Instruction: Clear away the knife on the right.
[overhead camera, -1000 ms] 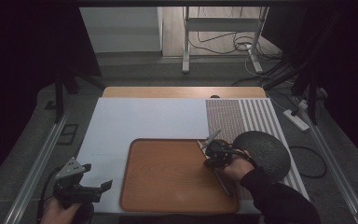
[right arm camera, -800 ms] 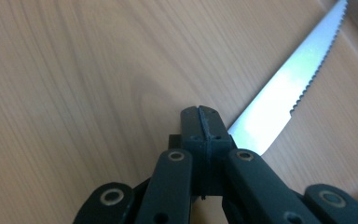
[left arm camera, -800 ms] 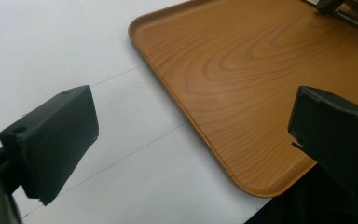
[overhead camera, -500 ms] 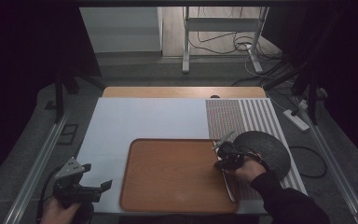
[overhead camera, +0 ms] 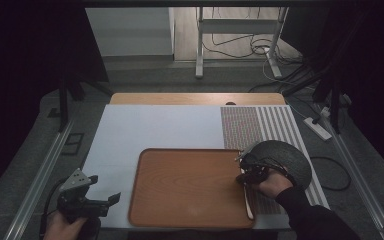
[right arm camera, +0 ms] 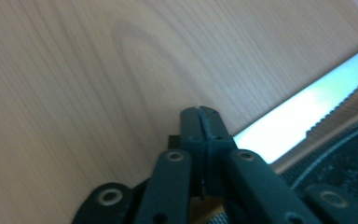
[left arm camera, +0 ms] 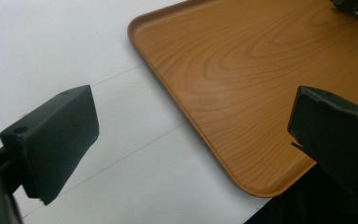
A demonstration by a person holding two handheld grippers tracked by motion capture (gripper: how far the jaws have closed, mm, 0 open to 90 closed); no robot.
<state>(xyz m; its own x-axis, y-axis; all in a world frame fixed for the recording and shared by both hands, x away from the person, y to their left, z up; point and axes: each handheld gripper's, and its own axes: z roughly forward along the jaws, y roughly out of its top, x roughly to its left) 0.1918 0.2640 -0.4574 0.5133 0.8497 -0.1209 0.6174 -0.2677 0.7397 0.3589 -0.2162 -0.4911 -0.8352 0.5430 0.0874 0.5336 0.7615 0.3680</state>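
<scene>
A wooden tray (overhead camera: 190,152) (left arm camera: 242,60) lies on the white table cover (overhead camera: 150,127). Along the tray's right rim rests a knife (overhead camera: 248,202), whose pale serrated blade (right arm camera: 298,112) runs out from my right gripper (overhead camera: 242,176) (right arm camera: 199,114). That gripper's jaws look pressed together on the knife's end and have just been opening a little. A dark round plate (overhead camera: 287,157) (right arm camera: 354,161) sits right beside it. My left gripper (overhead camera: 102,190) (left arm camera: 191,140) hovers open at the tray's near left corner, nothing between its jaws.
A striped placemat (overhead camera: 260,125) lies under the plate at the table's right. Metal rails (overhead camera: 40,175) run along both sides of the table. Behind it are a stand and loose cables (overhead camera: 260,47) on the floor.
My right gripper has slid rightward from inside the tray to its right rim, taking the knife along, and now sits against the dark plate. The left gripper has stayed put.
</scene>
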